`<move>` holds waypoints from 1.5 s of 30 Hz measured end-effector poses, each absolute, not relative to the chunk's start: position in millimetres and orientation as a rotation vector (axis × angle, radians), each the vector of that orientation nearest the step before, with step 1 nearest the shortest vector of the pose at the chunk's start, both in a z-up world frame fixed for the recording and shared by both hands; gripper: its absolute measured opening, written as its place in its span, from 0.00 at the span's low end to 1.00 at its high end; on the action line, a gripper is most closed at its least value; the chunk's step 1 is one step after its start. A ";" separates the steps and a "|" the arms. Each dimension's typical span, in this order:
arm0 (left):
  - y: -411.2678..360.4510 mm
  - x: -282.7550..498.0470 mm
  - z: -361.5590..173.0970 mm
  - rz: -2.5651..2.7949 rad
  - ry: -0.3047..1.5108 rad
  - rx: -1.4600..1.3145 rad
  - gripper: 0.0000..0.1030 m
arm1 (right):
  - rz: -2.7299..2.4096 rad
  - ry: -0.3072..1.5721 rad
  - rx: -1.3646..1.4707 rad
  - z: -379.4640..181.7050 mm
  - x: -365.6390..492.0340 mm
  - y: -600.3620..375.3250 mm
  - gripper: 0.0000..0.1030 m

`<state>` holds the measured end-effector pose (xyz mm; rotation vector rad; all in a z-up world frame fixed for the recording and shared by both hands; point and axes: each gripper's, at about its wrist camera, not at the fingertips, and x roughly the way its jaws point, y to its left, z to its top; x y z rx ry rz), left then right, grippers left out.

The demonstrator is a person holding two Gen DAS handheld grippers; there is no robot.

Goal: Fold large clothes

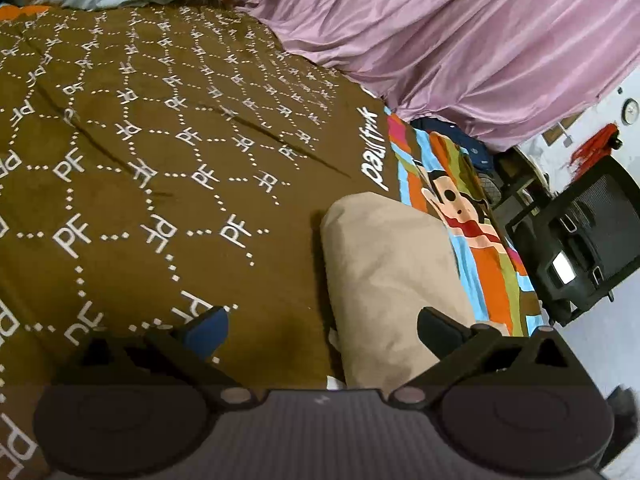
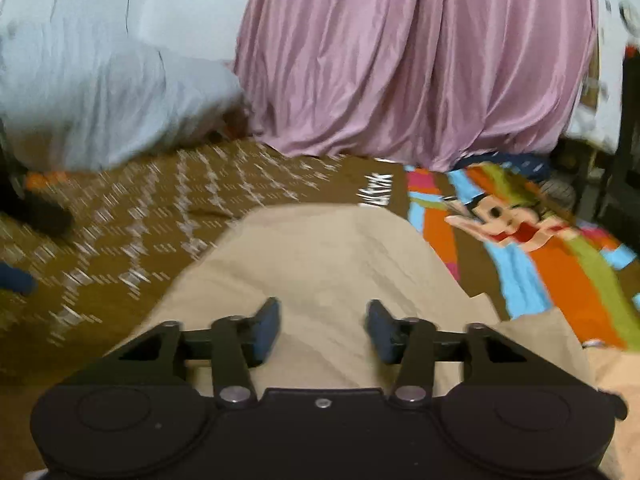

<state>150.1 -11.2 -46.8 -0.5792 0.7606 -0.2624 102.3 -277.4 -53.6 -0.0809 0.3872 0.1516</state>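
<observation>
Beige garment lies on the brown bedspread, near its right edge. Right gripper hovers over it, jaws apart, holding nothing. Left gripper spread wide, empty, garment's left edge between its fingers.

left gripper: jaws wide | right gripper: seemingly parted, empty

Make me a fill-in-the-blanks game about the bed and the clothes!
1. The folded garment under the right gripper is ____ in colour.
2. The brown blanket has the letters ____ printed all over it.
3. The curtain behind the bed is ____.
4. The left gripper has its jaws ____, with nothing held.

Missing words: beige; PF; pink; open
</observation>
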 end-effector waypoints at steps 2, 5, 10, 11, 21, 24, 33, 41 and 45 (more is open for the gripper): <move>-20.9 155.9 -47.0 -0.286 0.762 -0.577 0.99 | 0.162 0.370 -0.034 -37.5 99.0 -295.2 0.71; -43.8 168.2 -47.1 -0.341 0.773 -0.550 0.99 | 0.143 0.377 -0.056 -9.1 122.4 -315.1 0.76; -77.5 177.0 -62.2 -0.381 0.870 -0.436 0.99 | 0.166 0.514 -0.047 -4.2 192.5 -331.6 0.83; -81.9 177.3 -65.6 -0.376 0.880 -0.409 1.00 | 0.178 0.548 -0.041 -10.0 201.7 -331.1 0.83; -81.0 175.8 -74.4 -0.351 0.934 -0.355 1.00 | 0.072 0.602 -0.022 -72.5 188.1 -333.0 0.79; -79.7 170.3 -69.2 -0.334 0.911 -0.348 1.00 | 0.061 0.603 -0.033 -67.1 180.6 -334.4 0.79; -65.6 164.6 -55.7 -0.421 0.850 -0.536 0.99 | 0.069 0.489 0.113 -23.1 91.0 -403.2 0.97; -105.9 157.1 -37.6 -0.428 0.841 -0.354 0.99 | 0.090 0.582 0.305 -51.7 102.6 -444.2 0.59; -120.0 148.3 -39.3 -0.419 0.841 -0.324 0.99 | 0.086 0.532 0.178 -48.5 109.6 -438.9 0.07</move>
